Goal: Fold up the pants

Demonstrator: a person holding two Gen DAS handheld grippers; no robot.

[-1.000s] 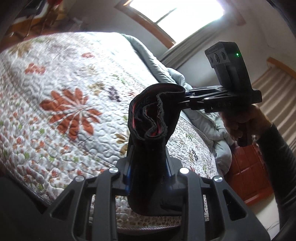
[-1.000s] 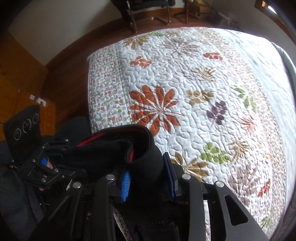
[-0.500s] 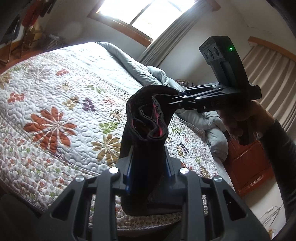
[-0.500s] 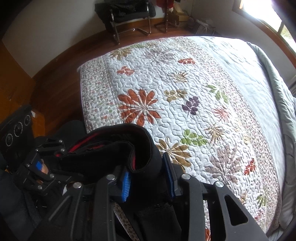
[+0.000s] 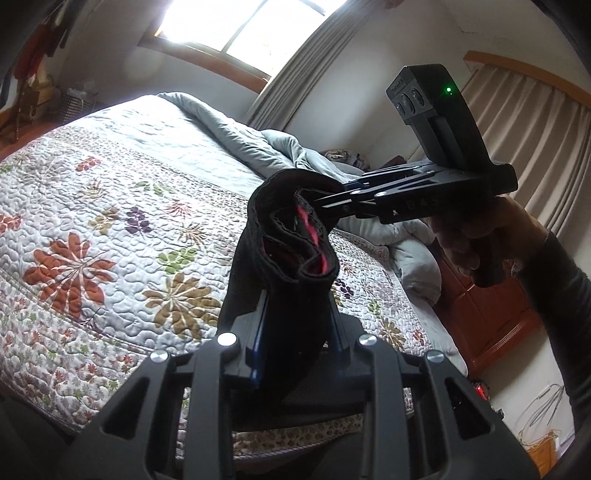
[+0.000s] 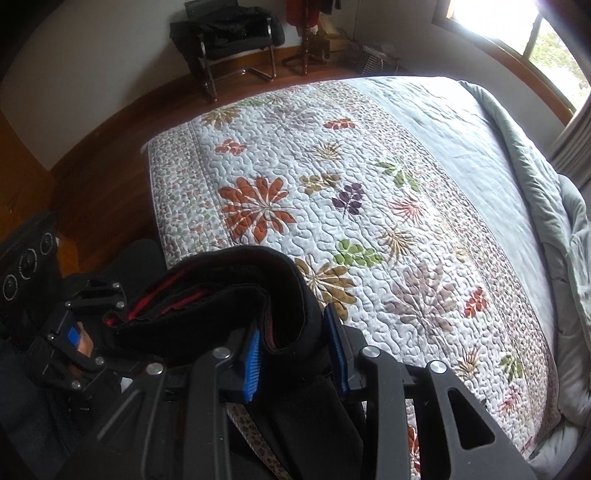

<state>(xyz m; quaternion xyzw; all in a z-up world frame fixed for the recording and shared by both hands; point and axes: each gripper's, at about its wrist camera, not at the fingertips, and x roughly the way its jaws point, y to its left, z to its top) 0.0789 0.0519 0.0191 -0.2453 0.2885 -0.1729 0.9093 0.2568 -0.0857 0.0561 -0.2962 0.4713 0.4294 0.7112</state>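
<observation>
The black pants (image 5: 280, 240) with a red inner lining hang bunched in the air above the near edge of the bed, held at the waistband between both grippers. My left gripper (image 5: 295, 306) is shut on one end of the band, its blue pads pressed against the cloth. My right gripper (image 5: 323, 199), in a person's hand (image 5: 476, 240), pinches the other end from the right. In the right wrist view the right gripper (image 6: 295, 347) is shut on the pants (image 6: 236, 280), and the left gripper (image 6: 85, 332) holds them at lower left. The legs hang out of sight below.
A floral quilt (image 6: 369, 221) covers the bed, with a grey duvet (image 5: 229, 147) piled toward the head. A wooden cabinet (image 5: 480, 314) stands right of the bed. A chair (image 6: 229, 37) and a coat stand (image 6: 306, 33) are by the far wall on the wooden floor.
Both grippers have risen and moved along the bed's near edge with the pants still held between them. More of the bed and the window has come into view.
</observation>
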